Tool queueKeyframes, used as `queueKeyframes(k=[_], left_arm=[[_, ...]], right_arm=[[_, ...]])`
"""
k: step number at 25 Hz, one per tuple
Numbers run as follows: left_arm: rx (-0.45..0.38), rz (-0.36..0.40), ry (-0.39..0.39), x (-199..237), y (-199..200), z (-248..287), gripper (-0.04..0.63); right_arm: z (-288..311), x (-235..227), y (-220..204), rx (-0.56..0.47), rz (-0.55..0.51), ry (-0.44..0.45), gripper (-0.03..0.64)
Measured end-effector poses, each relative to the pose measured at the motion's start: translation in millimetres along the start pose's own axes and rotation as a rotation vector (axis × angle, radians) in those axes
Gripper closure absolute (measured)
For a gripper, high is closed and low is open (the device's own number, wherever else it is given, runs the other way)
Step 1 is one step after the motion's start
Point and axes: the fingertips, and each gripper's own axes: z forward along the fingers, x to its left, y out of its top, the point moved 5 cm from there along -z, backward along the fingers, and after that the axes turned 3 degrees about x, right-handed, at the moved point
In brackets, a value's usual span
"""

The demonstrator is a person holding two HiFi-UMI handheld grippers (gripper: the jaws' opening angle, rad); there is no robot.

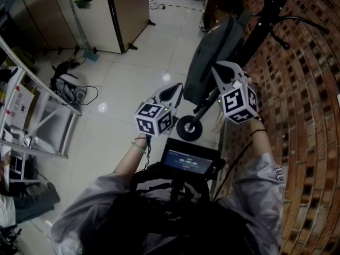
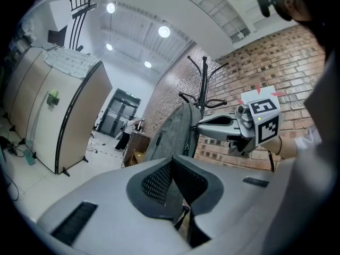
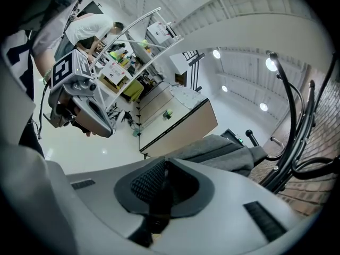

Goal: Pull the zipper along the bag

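Tile floor [image 1: 133, 84], brick wall [image 1: 313, 89] right of bag [image 1: 212, 57], which hangs on rack [image 1: 264, 16]. L gripper [image 2: 172, 163] clamps bag edge; R gripper [image 3: 163, 169] pinches zip [image 3: 158, 195].

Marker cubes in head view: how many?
2. One cube on the left hand-held gripper, lower left of the bag; the other on the right hand-held gripper, lower right.

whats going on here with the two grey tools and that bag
A person holds a two-jaw tool in each hand and is working on a grey bag that hangs from a black coat stand beside a brick wall. The left tool is clamped on the bag's fabric, which steadies it. The right tool is closed on a small dark piece, apparently the zipper pull. How far the zipper has run cannot be told from here.
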Motion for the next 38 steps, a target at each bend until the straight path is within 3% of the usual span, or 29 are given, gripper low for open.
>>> queueKeyframes(k=[38], left_arm=[[0.002,-0.004,-0.003,-3,-2,2,0.588]], right_arm=[[0,29,-13,0.020,0.041,0.029,0.581]])
